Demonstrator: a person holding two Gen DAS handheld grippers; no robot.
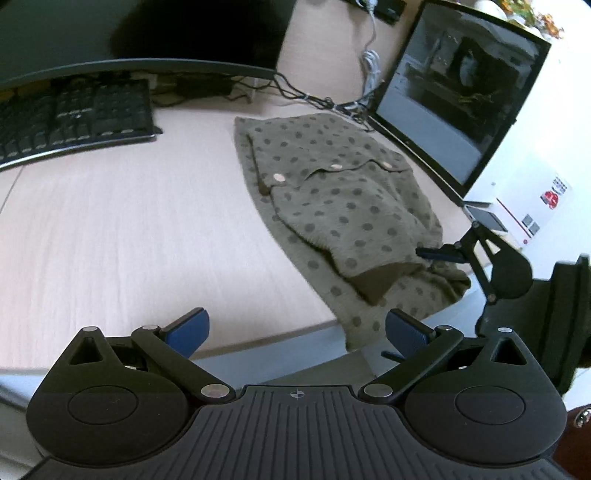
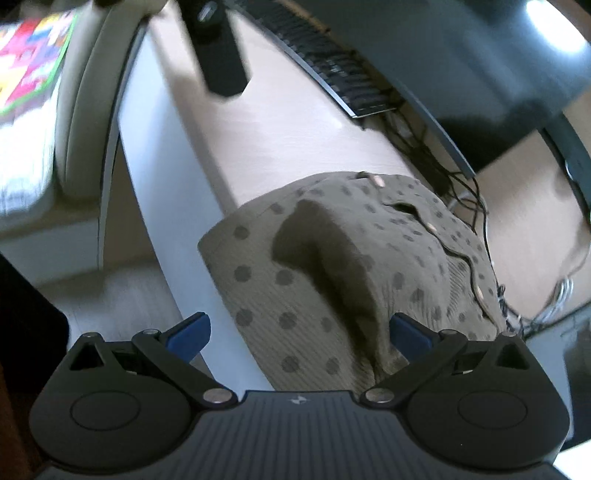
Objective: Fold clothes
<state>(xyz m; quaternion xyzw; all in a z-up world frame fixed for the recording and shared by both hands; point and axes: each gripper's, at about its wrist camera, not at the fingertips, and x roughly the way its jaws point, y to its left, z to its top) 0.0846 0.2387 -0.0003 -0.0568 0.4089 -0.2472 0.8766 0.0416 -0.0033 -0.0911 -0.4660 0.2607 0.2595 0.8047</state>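
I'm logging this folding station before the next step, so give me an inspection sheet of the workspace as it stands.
Surface: pale wood-grain desk.
Job's things: olive polka-dot cardigan, partly folded, near corner hanging over the desk edge.
Clutter: black keyboard, laptop open.
Grippers: left gripper open, off the desk edge; right gripper open, at the cardigan's near end.
Cables: black cable tangle behind the cardigan; white cable.
Surroundings: monitor; white box beside the laptop.
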